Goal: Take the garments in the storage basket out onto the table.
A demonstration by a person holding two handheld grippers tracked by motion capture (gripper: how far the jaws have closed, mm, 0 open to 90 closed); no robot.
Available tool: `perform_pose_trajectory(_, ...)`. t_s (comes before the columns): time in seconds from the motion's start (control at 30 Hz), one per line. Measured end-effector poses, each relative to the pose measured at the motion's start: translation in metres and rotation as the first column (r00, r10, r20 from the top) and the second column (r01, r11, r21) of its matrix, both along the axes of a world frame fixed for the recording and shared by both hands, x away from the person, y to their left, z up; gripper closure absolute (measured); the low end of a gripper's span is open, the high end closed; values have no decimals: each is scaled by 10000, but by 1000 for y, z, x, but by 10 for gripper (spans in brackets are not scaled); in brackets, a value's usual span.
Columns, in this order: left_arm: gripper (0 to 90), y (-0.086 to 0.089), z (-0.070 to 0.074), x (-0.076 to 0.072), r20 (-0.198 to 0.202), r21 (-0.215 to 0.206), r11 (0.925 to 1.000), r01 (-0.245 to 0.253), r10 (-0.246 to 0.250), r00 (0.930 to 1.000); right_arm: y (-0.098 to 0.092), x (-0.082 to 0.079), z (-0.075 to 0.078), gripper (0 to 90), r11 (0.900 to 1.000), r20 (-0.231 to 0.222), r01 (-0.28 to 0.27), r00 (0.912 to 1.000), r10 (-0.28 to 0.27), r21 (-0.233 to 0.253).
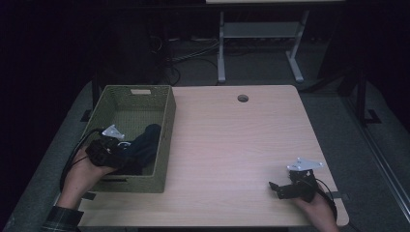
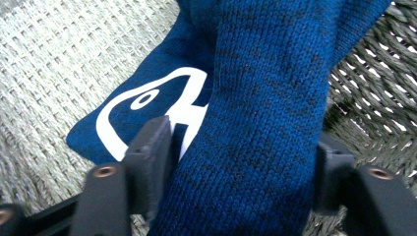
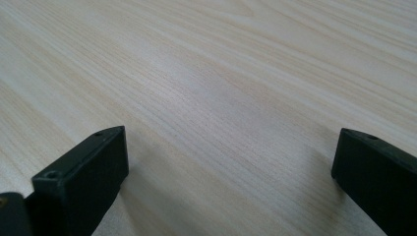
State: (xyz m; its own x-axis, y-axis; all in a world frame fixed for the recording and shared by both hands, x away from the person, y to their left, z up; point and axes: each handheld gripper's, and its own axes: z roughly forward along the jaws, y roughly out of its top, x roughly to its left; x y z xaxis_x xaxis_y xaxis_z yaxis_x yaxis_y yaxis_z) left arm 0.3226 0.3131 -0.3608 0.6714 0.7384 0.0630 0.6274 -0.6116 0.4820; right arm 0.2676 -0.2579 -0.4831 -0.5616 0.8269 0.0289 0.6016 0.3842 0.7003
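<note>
- Jaws of the left gripper (image 2: 236, 162) are closing on a fold of blue knitted cloth (image 2: 260, 123), one jaw on each side of it and both pressing into the knit.
- Cloth is lying inside the woven basket (image 1: 167, 125), draping against its right wall; a white printed mark is showing on a flatter part of it in the left gripper view.
- Basket is sitting on the left part of the table (image 1: 232, 140), with its near wall close to the table's front edge.
- Left hand (image 1: 84, 171) is reaching over the basket's near left corner, angling the gripper inward.
- Right gripper (image 1: 283, 189) is resting on the table near the front right corner, jaws standing wide apart and holding nothing, pointing left.
</note>
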Motion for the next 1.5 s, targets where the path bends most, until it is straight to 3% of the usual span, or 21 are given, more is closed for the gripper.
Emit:
perform_pose_trajectory(0.2,600,0,-1,1,-213,242,9997,66,-61,9998,0,0,0,4,10000,-1,0,10000,0,-1)
perform_pose_trajectory(0.33,730,0,1,2,-352,149,9999,67,-62,9994,0,0,0,4,10000,-11,13,10000,-13,2)
perform_pose_trajectory(0.77,763,7,32,4,-55,-492,9982,-333,330,9994,0,0,0,4,10000,-6,4,10000,-4,3)
perform_pose_trajectory(1.5,781,-3,96,10,321,-273,9994,-195,203,9993,0,0,0,4,10000,2,1,10000,-1,6)
